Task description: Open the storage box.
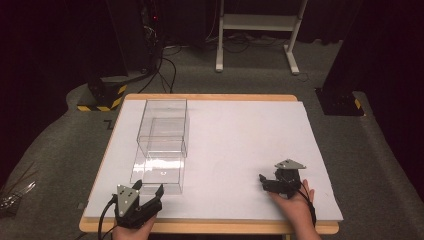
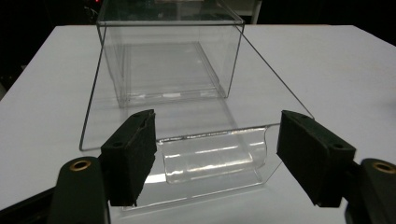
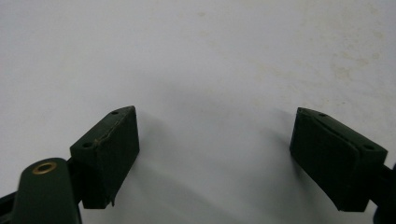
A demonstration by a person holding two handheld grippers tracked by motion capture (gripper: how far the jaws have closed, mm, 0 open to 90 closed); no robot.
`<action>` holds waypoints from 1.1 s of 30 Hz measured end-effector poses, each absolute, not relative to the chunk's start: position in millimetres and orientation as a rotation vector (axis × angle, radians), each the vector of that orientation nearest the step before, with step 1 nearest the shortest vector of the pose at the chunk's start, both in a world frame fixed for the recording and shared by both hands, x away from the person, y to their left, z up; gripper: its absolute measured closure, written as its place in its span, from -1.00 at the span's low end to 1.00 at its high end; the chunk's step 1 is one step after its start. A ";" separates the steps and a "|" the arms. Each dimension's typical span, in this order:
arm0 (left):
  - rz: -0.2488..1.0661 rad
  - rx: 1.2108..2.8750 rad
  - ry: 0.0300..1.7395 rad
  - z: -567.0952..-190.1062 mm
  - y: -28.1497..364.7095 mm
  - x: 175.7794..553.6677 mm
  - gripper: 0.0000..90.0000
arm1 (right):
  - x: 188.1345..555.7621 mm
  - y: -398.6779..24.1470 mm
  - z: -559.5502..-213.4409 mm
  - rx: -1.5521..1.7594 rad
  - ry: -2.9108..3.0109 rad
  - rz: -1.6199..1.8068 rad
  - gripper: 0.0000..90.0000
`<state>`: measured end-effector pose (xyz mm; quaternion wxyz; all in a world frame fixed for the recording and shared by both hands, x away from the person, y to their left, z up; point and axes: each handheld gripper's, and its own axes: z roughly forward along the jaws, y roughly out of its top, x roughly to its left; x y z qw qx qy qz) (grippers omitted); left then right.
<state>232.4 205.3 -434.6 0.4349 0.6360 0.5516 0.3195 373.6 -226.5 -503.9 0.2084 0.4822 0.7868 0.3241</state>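
A clear plastic box [image 1: 163, 125] stands on the left half of the white table top [image 1: 240, 130]. Its clear drawer [image 1: 159, 172] is pulled out toward the near edge. My left gripper [image 1: 149, 189] sits just in front of that drawer, held by a hand at the table's front edge. In the left gripper view the box [image 2: 170, 56] lies ahead and the drawer's curved front lip [image 2: 215, 154] sits between the jaws of the left gripper [image 2: 217, 126], which stand open and apart from it. My right gripper [image 1: 270, 176] rests at the near right, and in its own view it [image 3: 215, 121] is open over bare white surface.
Beyond the table's far edge stand a white desk frame [image 1: 260, 30] and a black stand with a yellow-and-black striped base [image 1: 102, 97]. Another black base [image 1: 340, 102] sits at the right. Cables run over the grey carpet. Small metal items [image 1: 15, 192] lie on the floor at the left.
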 end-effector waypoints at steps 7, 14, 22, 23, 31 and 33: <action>0.788 1.602 1.333 -421.3 206.6 247.5 -0.36 | 373.6 -226.4 -503.9 1.343 2.189 0.902 -0.66; 0.779 1.615 1.316 -409.8 212.6 269.0 -0.37 | 373.6 -226.4 -503.9 1.343 2.190 0.902 -0.66; 0.752 1.614 1.301 -403.6 228.5 293.7 -0.36 | 373.7 -226.9 -504.0 1.339 2.190 0.906 -0.66; 0.746 1.613 1.296 -403.1 231.4 297.2 -0.36 | 373.7 -227.0 -504.0 1.339 2.190 0.907 -0.66; 0.772 1.602 1.310 -399.3 262.9 317.7 -0.36 | 373.5 -226.3 -504.0 1.343 2.189 0.901 -0.66; 0.785 1.592 1.314 -399.1 273.4 320.2 -0.34 | 373.5 -226.2 -504.0 1.343 2.189 0.901 -0.66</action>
